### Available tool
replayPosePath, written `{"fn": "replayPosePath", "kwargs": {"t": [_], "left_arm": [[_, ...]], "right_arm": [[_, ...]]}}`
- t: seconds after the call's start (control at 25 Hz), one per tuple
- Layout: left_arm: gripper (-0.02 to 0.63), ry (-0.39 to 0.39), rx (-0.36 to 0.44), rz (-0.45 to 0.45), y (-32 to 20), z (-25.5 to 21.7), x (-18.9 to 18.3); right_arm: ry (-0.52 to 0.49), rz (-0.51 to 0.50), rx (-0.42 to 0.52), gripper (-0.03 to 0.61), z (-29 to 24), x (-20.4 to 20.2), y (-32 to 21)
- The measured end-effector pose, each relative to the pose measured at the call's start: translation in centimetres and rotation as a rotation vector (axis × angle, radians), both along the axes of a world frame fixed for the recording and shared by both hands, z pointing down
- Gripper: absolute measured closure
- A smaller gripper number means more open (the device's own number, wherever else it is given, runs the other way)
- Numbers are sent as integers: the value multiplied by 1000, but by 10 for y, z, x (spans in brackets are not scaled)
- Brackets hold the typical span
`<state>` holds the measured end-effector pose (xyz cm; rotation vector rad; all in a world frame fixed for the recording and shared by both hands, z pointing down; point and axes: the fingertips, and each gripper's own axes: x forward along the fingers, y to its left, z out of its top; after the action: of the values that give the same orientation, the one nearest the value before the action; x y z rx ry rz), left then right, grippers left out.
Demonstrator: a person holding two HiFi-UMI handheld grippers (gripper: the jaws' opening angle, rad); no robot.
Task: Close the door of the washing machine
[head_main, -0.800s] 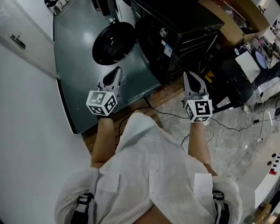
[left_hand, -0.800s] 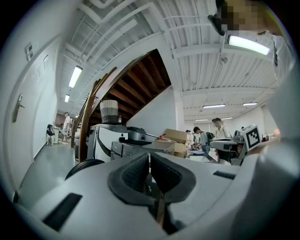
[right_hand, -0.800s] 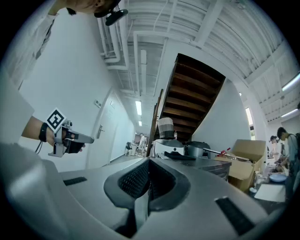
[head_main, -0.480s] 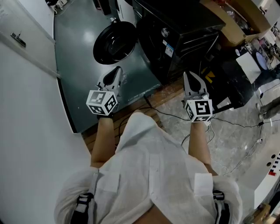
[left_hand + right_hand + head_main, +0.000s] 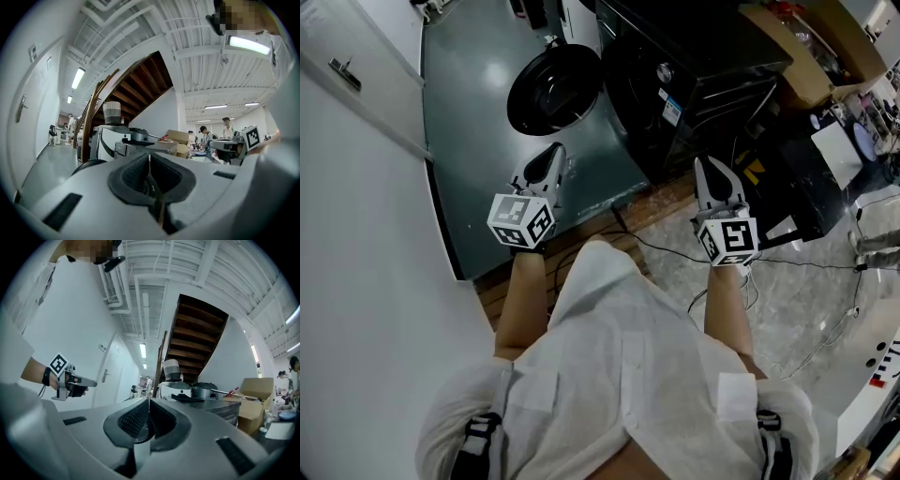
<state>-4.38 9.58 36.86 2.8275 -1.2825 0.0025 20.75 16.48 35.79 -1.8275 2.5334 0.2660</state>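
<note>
Little has changed in the last second. Both arms have held their place, and only the head view has drifted, so the washing machine [image 5: 694,66] and its door [image 5: 555,89] sit slightly further right in it than before.

The left tongs [image 5: 552,150] and the right tongs [image 5: 705,162] are both closed with nothing between the jaws, and both point roughly level.

The round door is still swung wide open. It lies ahead of the left tongs and well apart from them, over the green floor [image 5: 469,112], with the machine's body ahead and between the 2 tongs.

By my reading, the task has not begun, because no contact has been made.

A blue-and-white sticker [image 5: 672,108] on the machine's front is too small to read. The marker cubes [image 5: 521,220] carry patterns only, and no brand is legible.
</note>
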Motion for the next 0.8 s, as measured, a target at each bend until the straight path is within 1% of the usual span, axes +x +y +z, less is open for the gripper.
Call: {"fn": "replayPosePath", "kwargs": {"t": [0.2,0.48,0.8], "left_arm": [[595,0,-10,-17,-2,6,-10],[595,12,-16,-42,-11,8,-18],[595,12,-23,-53,-17,12,-17]], "right_arm": [[20,-25,-11,548,5,-12,-7],[10,-53,-11,547,6,-21,-24],[27,-76,-25,546,12,-26,-34]]}}
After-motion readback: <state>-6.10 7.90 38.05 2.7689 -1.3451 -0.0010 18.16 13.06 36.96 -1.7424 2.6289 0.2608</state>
